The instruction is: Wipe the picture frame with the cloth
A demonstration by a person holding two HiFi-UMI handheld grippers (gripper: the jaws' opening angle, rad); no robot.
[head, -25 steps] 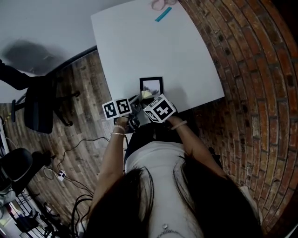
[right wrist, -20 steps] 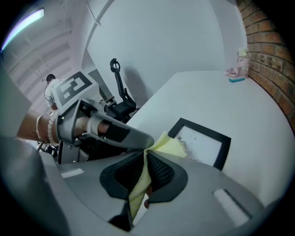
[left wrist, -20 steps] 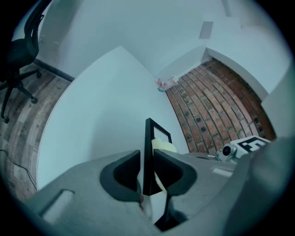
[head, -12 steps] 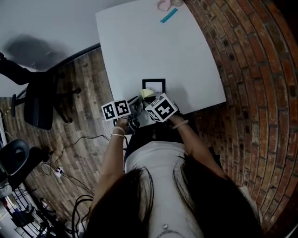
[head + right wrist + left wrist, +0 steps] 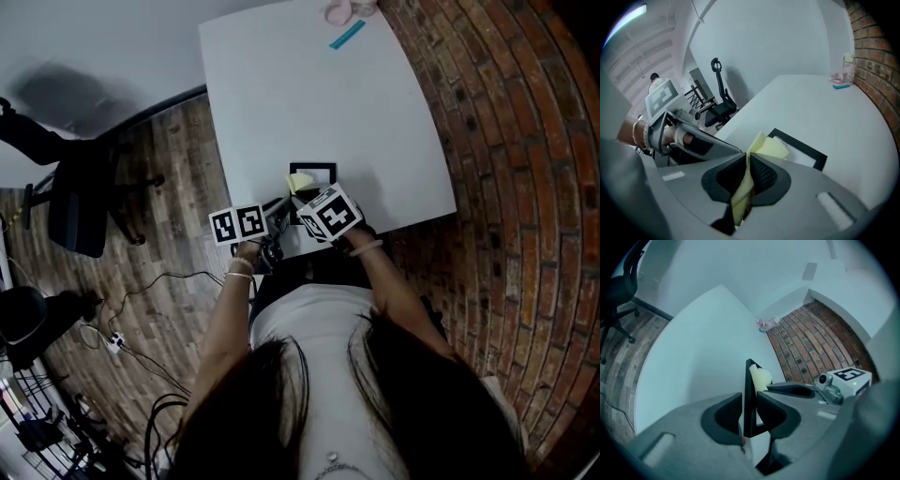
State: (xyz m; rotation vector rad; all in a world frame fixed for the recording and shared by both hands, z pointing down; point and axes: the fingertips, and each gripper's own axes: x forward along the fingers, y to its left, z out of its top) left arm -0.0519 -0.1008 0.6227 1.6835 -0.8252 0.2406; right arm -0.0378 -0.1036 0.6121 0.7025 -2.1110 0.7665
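My left hand-held gripper [image 5: 750,398], its jaws just eased wider, clasps the near rim of the picture frame [image 5: 313,167], which sits by the near edge of the white surface [image 5: 309,84]. My right hand-held gripper [image 5: 747,161] pinches the yellow cloth [image 5: 771,148], which lies on the frame's near left corner.
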